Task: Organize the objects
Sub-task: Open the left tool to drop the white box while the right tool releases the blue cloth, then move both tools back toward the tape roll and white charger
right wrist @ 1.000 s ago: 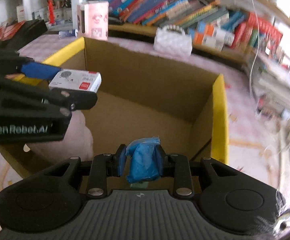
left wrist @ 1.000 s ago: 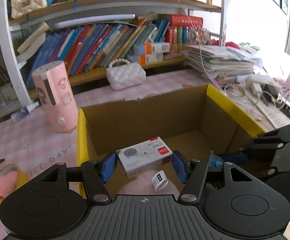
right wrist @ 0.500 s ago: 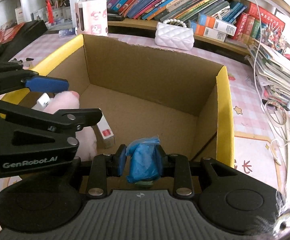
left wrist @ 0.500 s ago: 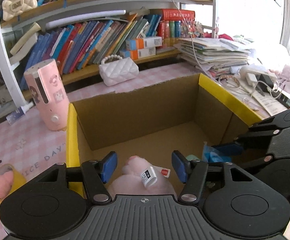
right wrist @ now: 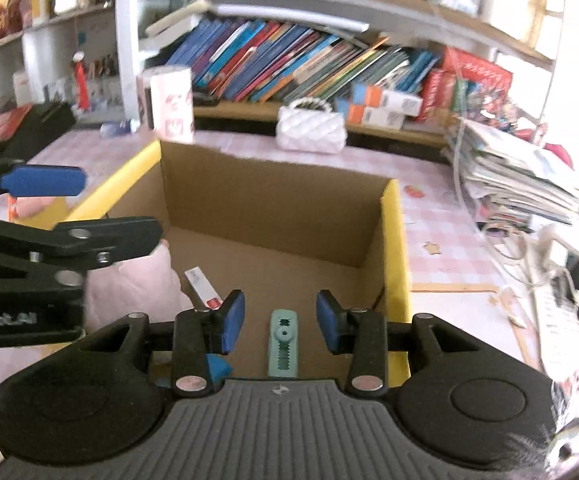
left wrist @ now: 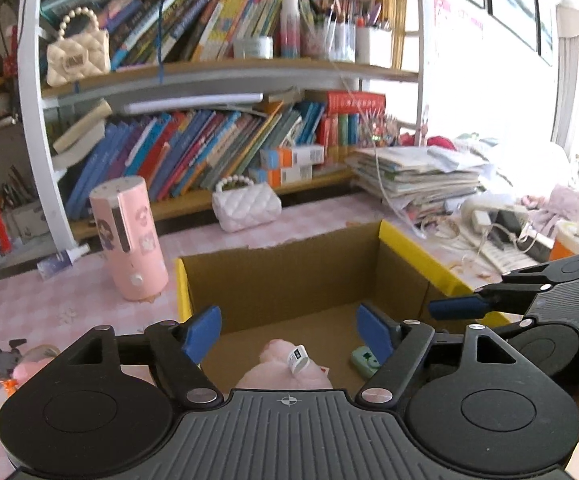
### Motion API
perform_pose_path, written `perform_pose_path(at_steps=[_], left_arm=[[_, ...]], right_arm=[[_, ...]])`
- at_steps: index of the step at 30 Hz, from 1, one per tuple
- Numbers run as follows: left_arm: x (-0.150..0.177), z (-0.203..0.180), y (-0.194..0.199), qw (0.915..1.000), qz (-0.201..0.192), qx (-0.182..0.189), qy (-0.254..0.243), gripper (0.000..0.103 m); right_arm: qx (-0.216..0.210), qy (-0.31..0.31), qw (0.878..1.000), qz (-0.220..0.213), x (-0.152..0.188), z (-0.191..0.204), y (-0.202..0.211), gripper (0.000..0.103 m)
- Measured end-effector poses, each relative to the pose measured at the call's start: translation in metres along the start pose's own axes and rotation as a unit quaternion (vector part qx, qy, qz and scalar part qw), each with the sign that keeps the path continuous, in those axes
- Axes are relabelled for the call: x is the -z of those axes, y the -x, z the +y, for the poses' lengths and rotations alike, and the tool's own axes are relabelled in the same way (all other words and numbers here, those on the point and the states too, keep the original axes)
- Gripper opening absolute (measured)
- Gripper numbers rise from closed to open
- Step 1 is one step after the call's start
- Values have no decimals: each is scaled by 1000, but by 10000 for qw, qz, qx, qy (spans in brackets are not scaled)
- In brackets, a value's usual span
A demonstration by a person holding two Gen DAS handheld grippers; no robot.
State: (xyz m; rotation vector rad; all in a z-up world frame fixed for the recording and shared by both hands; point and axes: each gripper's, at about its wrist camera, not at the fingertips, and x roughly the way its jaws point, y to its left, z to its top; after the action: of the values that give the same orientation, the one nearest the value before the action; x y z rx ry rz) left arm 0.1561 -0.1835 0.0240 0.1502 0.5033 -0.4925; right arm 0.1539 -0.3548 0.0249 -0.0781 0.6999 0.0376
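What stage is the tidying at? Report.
Done: the plush, a small carton and a green item lie in the box. In hand: nothing; left gripper and right gripper have open jaws. Left: pink cylinder and white purse on the table.

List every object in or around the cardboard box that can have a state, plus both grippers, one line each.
left gripper: open, empty, above the box.
right gripper: open, empty, above the box.
cardboard box: open-topped, upright.
pink plush toy: lying inside the box, tag showing.
green clip: lying flat on the box floor.
small white carton: inside the box, tilted against the plush.
pink cylinder: upright on the table, outside the box.
white quilted purse: upright, closed, behind the box.
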Motion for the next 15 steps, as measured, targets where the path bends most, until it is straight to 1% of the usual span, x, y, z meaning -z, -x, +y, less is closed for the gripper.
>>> perform_pose_path(at_steps=[3, 8, 10, 13, 15], left_arm=[[4, 0, 14, 10000, -93, 22, 16, 83], [22, 3, 44, 9995, -201, 59, 243, 85], [29, 4, 55, 9994, -216, 65, 255, 86], [44, 7, 69, 9996, -173, 25, 232, 89], [54, 9, 76, 9997, -66, -38, 217, 90]], right_arm=[[188, -158, 9996, -133, 4, 0, 15, 38], [557, -428, 9969, -360, 16, 4, 44, 44], [712, -486, 9952, -463, 22, 9, 57, 45], [896, -606, 9927, -539, 33, 18, 72, 48], [995, -713, 9912, -502, 42, 26, 78, 49]])
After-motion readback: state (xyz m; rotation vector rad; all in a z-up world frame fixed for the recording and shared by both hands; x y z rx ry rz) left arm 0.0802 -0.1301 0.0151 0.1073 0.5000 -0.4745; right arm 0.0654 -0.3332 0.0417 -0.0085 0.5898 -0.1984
